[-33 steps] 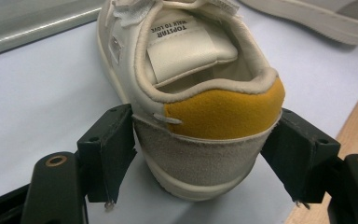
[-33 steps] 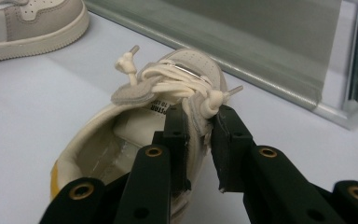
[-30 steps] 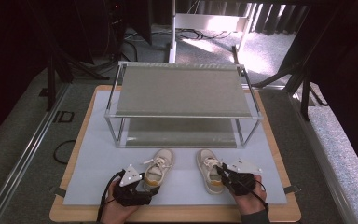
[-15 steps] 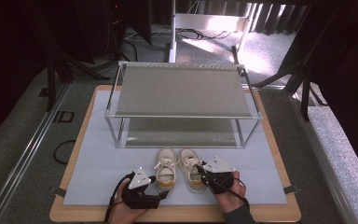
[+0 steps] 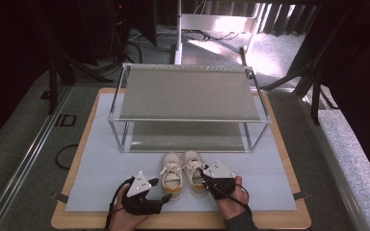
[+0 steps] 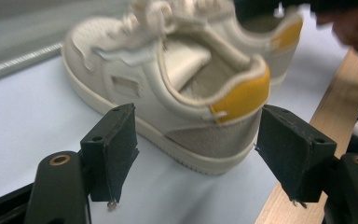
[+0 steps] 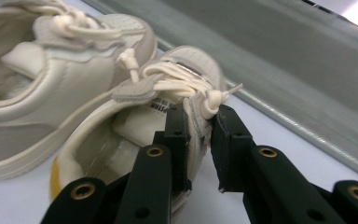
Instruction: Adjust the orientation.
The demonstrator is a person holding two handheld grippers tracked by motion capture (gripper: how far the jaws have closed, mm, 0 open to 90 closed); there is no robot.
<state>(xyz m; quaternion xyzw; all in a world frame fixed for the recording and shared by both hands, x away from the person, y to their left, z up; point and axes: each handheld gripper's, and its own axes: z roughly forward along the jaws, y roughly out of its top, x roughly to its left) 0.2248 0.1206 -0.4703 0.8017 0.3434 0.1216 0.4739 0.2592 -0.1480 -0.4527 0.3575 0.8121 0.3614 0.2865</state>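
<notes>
The left gripper (image 5: 161, 189) stands with its jaws spread wide on either side of the yellow-backed heel of the left shoe (image 5: 171, 173); in the left gripper view both black pads (image 6: 116, 140) sit level with that heel (image 6: 235, 100), with a narrow gap visible at each, so the shoe is straddled but not pinched. The right gripper (image 5: 203, 175) is clenched on the right shoe (image 5: 194, 169): in the right gripper view its two pads (image 7: 177, 135) press together on the outer side wall of the shoe (image 7: 135, 126) at the collar, just below the knotted laces. Both shoes are small cream sneakers with yellow heel patches, lying side by side on the pale mat (image 5: 96, 163) near the front of the wooden table (image 5: 289, 224), soles down, touching or nearly so. Each long axis runs away from the person, toes toward the shelf rack (image 5: 188, 106) and heels toward the hands. The rack, a metal frame with a grey upper and lower shelf, stands just beyond the toes; nothing rests on either shelf. The person's hands (image 5: 231, 199) wrap the gripper bodies at the table's near edge.
</notes>
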